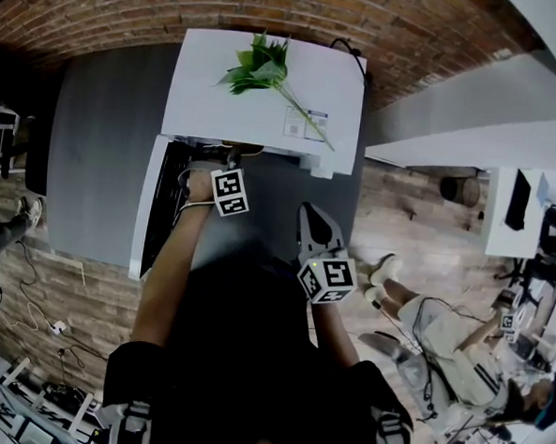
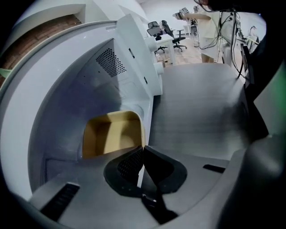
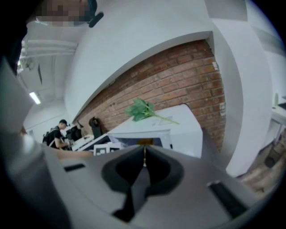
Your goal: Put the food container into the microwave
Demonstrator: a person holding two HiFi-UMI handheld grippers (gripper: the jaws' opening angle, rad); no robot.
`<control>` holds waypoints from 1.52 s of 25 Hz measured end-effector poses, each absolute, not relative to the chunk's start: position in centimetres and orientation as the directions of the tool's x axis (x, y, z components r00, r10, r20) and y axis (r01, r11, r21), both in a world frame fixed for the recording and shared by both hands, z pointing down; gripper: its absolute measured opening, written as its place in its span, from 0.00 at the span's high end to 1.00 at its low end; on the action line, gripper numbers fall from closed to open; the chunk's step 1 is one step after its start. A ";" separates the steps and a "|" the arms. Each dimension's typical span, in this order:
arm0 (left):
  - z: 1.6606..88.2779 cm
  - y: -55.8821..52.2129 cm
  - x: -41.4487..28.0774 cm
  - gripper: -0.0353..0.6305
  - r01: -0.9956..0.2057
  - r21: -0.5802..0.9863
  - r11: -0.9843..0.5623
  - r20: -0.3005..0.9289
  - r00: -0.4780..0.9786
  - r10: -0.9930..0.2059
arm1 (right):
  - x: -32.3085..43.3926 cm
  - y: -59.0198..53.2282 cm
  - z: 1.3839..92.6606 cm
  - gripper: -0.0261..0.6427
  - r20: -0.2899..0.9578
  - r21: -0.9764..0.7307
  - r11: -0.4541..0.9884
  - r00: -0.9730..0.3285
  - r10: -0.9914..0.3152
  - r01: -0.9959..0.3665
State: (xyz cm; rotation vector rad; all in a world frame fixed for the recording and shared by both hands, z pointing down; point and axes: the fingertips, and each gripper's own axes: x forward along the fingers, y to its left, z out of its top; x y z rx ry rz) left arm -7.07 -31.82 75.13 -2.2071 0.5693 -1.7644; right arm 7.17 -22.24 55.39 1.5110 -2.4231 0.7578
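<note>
The white microwave (image 1: 267, 94) stands on a grey counter (image 1: 104, 149) with its door (image 1: 150, 209) swung open to the left. In the left gripper view a tan, open food container (image 2: 111, 136) sits inside the microwave's cavity (image 2: 76, 98). My left gripper (image 2: 142, 148) reaches into the cavity, shut on the container's near right rim; in the head view its tips are hidden inside the opening. My right gripper (image 1: 309, 214) hangs shut and empty in front of the microwave, pointing at it (image 3: 144, 151).
A green leafy sprig (image 1: 259, 67) lies on top of the microwave. A brick wall (image 1: 179, 4) rises behind it. A person (image 1: 440, 339) sits on the floor at the right, near a white desk (image 1: 513, 221). Cables trail at the lower left.
</note>
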 end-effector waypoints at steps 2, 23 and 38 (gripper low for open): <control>75.2 -32.1 -7.1 0.88 -0.141 -0.431 -0.891 0.873 0.184 -0.452 | 7.2 -22.4 55.7 0.91 0.417 -0.325 0.348 -0.464 -0.782 -0.879; 75.1 -34.5 -6.8 0.86 -0.182 -0.439 -0.880 0.857 0.209 -0.471 | 7.5 -23.3 56.7 0.91 0.442 -0.340 0.325 -0.455 -0.773 -0.883; 74.3 -34.5 -6.7 0.77 -0.250 -0.454 -0.855 0.828 0.236 -0.509 | 7.8 -23.1 56.6 0.91 0.426 -0.333 0.326 -0.450 -0.785 -0.885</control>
